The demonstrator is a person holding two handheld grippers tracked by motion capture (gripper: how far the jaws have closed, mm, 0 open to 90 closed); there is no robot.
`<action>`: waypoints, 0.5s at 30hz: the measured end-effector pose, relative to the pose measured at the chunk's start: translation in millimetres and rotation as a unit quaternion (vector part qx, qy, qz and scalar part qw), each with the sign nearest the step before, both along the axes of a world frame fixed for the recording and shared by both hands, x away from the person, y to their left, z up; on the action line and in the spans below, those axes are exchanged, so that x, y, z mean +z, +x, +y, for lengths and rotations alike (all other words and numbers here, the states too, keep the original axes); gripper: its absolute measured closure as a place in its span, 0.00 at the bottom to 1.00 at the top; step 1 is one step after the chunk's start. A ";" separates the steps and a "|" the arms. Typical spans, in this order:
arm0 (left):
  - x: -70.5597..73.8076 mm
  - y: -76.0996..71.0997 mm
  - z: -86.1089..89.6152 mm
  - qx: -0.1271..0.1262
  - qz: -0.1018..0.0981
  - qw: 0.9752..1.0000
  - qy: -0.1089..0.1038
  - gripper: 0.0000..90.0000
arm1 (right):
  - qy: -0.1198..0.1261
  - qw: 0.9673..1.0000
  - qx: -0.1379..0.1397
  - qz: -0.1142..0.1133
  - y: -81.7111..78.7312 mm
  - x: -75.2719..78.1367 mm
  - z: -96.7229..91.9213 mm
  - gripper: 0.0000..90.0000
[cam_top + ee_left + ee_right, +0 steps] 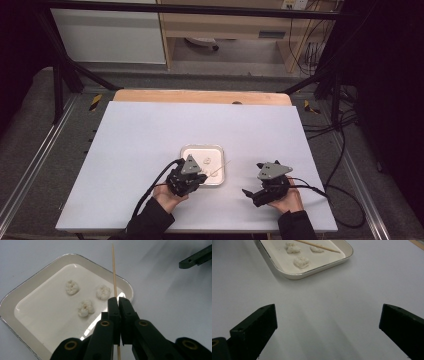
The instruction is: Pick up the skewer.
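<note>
Our left gripper [116,301] pinches the skewer [114,270]; right gripper [328,322] stands wide, empty. We have skewered none of the three dough pieces [85,307] on the tray [30,283].

The high view looks forward and down from above the person's side, far off the tabletop [150,150]. Each gripper view rides low behind its own tongs, looking along them; both share the tray [22,296] ahead of the tongs.

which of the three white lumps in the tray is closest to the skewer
The lump beside the skewer, almost touching it in the left gripper view; the other two sit farther from it.
</note>
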State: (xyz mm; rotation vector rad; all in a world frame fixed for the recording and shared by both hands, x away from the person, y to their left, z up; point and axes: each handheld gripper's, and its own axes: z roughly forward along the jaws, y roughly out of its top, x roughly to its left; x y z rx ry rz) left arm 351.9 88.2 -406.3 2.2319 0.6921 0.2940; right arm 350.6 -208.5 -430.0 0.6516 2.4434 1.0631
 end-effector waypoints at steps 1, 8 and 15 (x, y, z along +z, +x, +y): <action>-0.1 -0.1 -1.2 -0.002 0.000 1.000 0.001 0.98 | -0.004 1.000 0.002 -0.002 0.0 0.2 1.5 0.03; 3.7 0.2 -8.5 -0.021 0.000 1.000 0.008 0.98 | -0.024 1.000 0.014 -0.011 -0.6 2.2 9.1 0.03; 8.9 0.4 -18.5 -0.040 -0.003 0.999 0.021 0.98 | -0.060 0.997 0.028 -0.026 -4.0 6.9 15.7 0.04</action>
